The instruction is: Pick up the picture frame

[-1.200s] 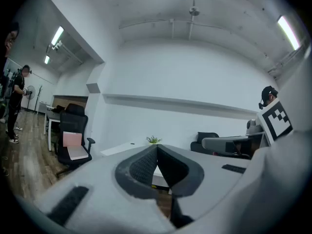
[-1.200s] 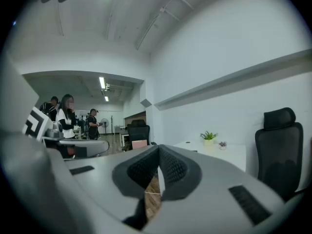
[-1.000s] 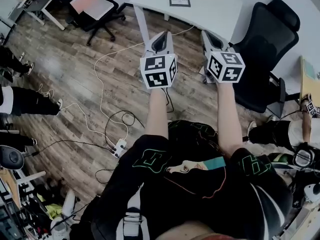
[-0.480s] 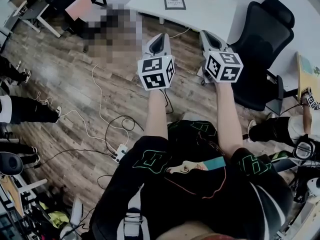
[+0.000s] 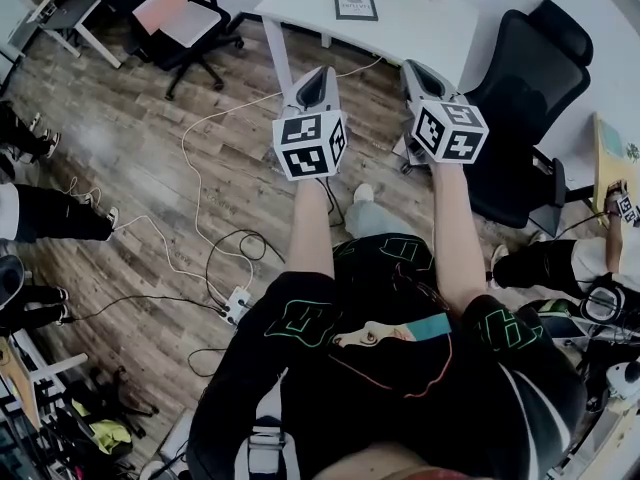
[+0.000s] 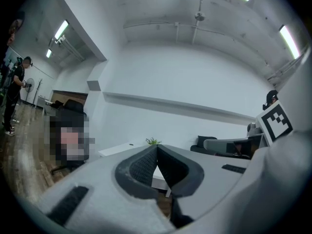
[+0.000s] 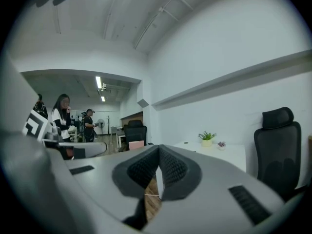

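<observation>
The picture frame, dark-edged with a pale print, lies flat on the white table at the top of the head view. Both grippers are held out level above the wooden floor, short of the table's near edge. The left gripper has its jaws pressed together with nothing between them. The right gripper is likewise shut and empty. The frame does not show in either gripper view; only the table's edge and top appear there.
A black office chair stands right of the table and another chair to its left. Cables and a power strip lie on the floor. Small potted plants sit on the table. People stand at the left.
Both grippers have kept their place and stay shut. A shoe and trouser leg of the person holding them have come into sight below the left gripper.
</observation>
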A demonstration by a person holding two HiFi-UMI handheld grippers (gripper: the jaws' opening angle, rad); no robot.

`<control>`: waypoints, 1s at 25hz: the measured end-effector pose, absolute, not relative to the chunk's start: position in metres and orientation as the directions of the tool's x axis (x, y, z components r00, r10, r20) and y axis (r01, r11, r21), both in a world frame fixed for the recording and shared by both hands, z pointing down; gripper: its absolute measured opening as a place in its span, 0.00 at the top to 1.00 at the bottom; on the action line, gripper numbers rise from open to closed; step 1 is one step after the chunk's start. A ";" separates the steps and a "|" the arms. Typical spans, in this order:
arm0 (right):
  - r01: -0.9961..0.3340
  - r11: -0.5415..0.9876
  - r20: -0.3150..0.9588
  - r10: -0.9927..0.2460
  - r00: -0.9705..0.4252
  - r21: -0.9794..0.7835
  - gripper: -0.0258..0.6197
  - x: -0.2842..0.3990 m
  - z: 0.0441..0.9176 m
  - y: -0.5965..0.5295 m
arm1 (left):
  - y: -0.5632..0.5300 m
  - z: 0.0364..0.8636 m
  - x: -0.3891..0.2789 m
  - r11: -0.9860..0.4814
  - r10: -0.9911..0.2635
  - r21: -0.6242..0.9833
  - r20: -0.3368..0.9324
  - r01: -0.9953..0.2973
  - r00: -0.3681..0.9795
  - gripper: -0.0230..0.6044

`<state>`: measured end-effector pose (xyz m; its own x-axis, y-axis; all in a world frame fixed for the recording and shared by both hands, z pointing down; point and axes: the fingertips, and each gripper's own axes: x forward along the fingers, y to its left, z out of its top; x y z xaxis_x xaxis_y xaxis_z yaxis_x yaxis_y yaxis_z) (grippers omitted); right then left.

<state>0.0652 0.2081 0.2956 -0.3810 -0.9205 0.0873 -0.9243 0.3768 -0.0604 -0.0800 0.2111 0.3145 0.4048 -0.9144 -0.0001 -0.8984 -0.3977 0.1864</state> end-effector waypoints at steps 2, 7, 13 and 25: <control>-0.927 0.370 0.093 -0.923 -0.374 -0.060 0.95 0.068 0.297 0.201 | 0.203 0.317 -0.081 -0.380 -0.922 0.175 0.009 -0.908 0.387 0.95; -0.934 0.352 0.099 -0.929 -0.357 -0.062 0.95 0.077 0.297 0.181 | 0.185 0.313 -0.074 -0.395 -0.917 0.181 -0.009 -0.901 0.400 0.95; -0.934 0.352 0.110 -0.928 -0.356 -0.056 0.95 0.068 0.309 0.153 | 0.157 0.320 -0.088 -0.360 -0.932 0.208 -0.031 -0.910 0.362 0.95; -0.927 0.368 0.149 -0.915 -0.374 -0.070 0.96 0.065 0.328 0.076 | 0.080 0.337 -0.097 -0.346 -0.935 0.249 -0.013 -0.905 0.354 0.95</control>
<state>0.0652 0.0761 0.3285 -0.3744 -0.9152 0.1492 -0.9272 0.3679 -0.0699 -0.0969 0.0799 0.3370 0.3536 -0.9353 -0.0132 -0.9048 -0.3456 0.2489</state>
